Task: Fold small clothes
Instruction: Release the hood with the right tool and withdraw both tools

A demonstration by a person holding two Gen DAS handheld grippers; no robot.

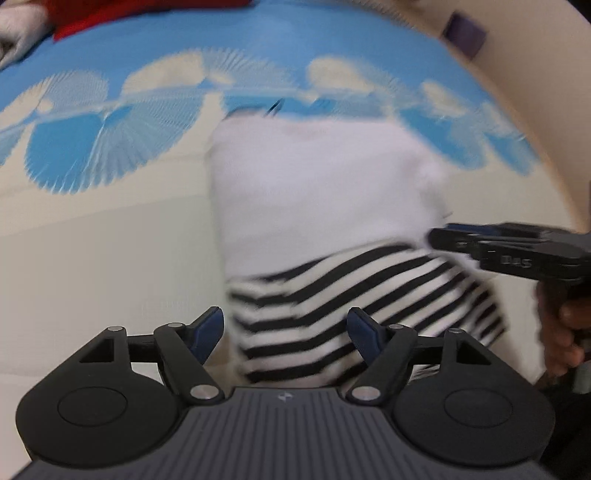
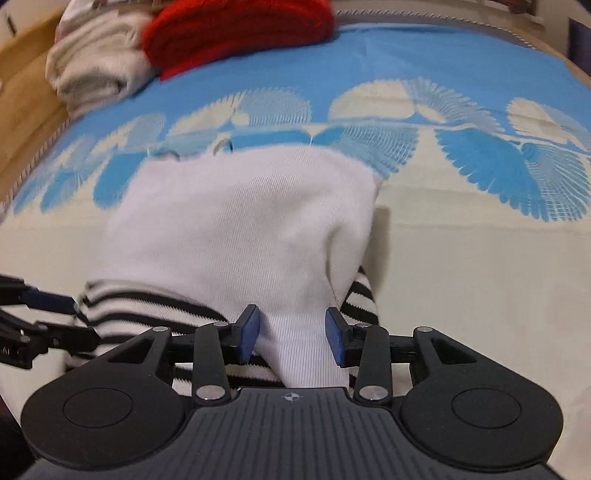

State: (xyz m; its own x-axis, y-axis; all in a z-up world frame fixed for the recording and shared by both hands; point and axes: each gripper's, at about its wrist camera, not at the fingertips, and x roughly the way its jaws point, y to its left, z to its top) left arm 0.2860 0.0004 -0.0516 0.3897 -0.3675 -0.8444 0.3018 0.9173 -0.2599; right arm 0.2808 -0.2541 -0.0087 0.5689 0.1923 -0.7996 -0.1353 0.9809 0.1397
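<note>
1. The white-and-striped garment (image 2: 236, 236) lies mid-frame on the blue-and-cream bedspread (image 2: 461, 258), its white half folded over the striped part, probably mid-fold.
2. The right gripper (image 2: 291, 338) straddles a white fold low in its view; its fingers (image 2: 248, 332) stand apart, released, not pinching it.
3. The left gripper (image 1: 286, 330) hovers over the striped hem with its fingers spread, holding nothing.
4. At upper left, a red knit (image 2: 240, 33) and a cream garment (image 2: 96, 62) sit stacked. No container is visible.
</note>
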